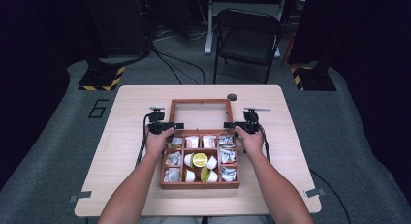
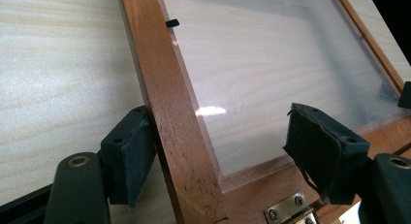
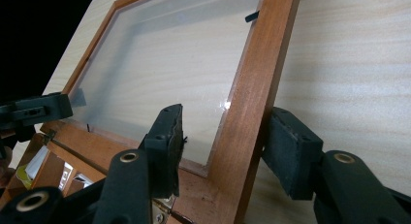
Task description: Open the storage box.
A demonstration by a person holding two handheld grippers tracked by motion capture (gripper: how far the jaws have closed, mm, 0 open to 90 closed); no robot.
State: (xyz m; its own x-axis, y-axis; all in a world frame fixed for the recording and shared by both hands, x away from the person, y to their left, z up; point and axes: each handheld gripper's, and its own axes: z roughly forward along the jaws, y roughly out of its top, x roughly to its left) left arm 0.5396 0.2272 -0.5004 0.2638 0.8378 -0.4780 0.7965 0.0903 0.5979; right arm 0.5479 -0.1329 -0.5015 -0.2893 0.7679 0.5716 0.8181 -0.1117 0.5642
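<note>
A wooden box lid (image 1: 201, 114) with a clear pane was lying open and flat on the counter (image 1: 126, 136).

The left claw (image 2: 220, 153) was spread wide around its left rail, and the right claw (image 3: 228, 146) likewise around the right rail, neither squeezing. The frame seemed stiff and light, the pane easily scratched, so the wood was best held.

High view: fixed above my side, facing forward and down over the whole table (image 1: 126, 136), far off.
Left gripper view: rides my left gripper (image 2: 218, 156), looking along its jaws, very close on the lid's (image 2: 169, 117) left wooden rail.
Right gripper view: rides my right gripper (image 3: 223, 146), equally close on the lid's right rail.
Shared: all three take in the open glass-paned lid of the box (image 1: 199, 183); the right gripper view also catches my left gripper's jaw at its left edge.
</note>
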